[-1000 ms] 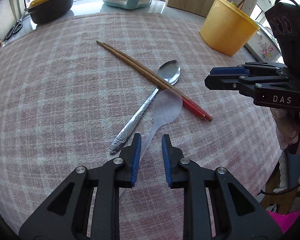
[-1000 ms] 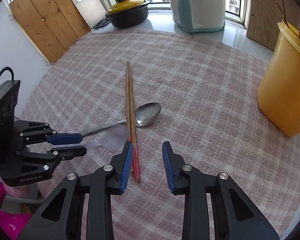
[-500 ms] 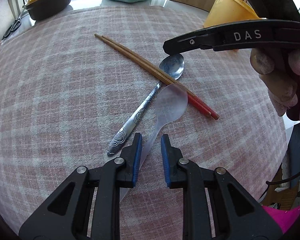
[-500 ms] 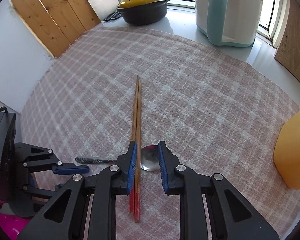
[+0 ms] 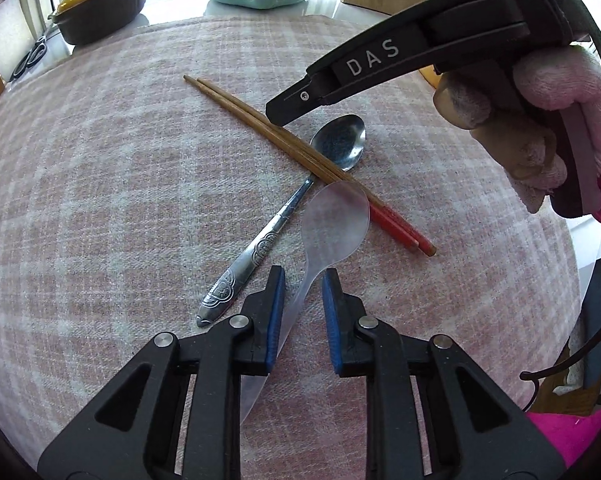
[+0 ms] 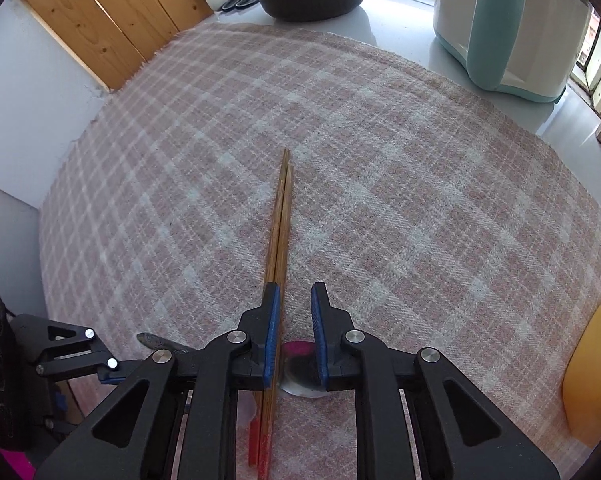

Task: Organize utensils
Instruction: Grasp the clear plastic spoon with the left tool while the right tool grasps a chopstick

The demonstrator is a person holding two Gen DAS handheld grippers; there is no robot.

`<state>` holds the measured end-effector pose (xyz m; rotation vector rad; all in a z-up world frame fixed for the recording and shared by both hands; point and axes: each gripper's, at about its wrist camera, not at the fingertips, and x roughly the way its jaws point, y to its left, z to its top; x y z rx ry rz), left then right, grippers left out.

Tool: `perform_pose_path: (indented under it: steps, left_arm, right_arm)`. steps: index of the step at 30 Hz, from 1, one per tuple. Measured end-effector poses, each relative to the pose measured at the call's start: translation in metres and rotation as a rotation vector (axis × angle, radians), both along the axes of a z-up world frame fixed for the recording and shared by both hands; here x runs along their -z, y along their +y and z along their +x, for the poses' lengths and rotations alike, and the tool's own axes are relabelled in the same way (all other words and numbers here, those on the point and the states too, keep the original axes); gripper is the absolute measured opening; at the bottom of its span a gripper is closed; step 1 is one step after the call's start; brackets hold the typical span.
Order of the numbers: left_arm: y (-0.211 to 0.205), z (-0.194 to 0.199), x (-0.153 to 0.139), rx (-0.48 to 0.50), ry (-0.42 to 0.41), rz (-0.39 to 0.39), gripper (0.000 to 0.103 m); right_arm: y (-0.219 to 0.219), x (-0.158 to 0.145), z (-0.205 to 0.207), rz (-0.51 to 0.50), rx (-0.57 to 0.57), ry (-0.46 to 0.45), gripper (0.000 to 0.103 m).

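A pair of wooden chopsticks [image 5: 300,148] with red ends lies on the pink plaid cloth [image 5: 100,184], crossing a metal spoon [image 5: 284,216]. A clear plastic spoon [image 5: 332,220] lies beside them. My left gripper [image 5: 302,280] is open, its fingers on either side of the plastic spoon's handle. My right gripper [image 6: 294,300] is open and low over the chopsticks [image 6: 280,240], which run along its left finger [image 6: 270,320]. The metal spoon's bowl [image 6: 300,376] lies under it. The right gripper's arm [image 5: 380,68] also shows in the left wrist view.
A yellow container [image 6: 592,368] stands at the right. A black pot with a yellow lid [image 5: 100,0] and a white and teal appliance [image 6: 512,28] stand at the back. Wooden boards [image 6: 112,20] lean at the back left. The left gripper's body [image 6: 60,356] sits at the cloth's left edge.
My right gripper has moved forward and down over the chopsticks, with its jaws narrower than before. My left gripper has stayed around the plastic spoon's handle.
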<state>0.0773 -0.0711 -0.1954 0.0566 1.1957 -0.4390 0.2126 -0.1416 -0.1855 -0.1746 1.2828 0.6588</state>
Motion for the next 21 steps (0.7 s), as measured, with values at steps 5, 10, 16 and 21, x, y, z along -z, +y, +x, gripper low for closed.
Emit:
perform_pose_path:
  steps: [5,10,16,21]
  left_arm:
    - [0.012,-0.003,0.0,-0.021,0.013,-0.008,0.008]
    - [0.016,-0.008,0.0,-0.016,0.024,-0.003,0.007]
    - [0.021,-0.007,0.0,-0.016,0.053,-0.036,0.009]
    - [0.019,0.01,0.003,-0.016,0.074,-0.068,0.019]
  right_arm:
    - [0.007,0.004,0.004,0.003,-0.002,0.005,0.012]
    - [0.012,0.005,0.005,-0.01,-0.013,0.022,0.011]
    - [0.025,0.008,0.005,-0.056,-0.039,0.016,0.011]
    - [0.028,0.009,0.008,-0.075,-0.046,0.031,0.008]
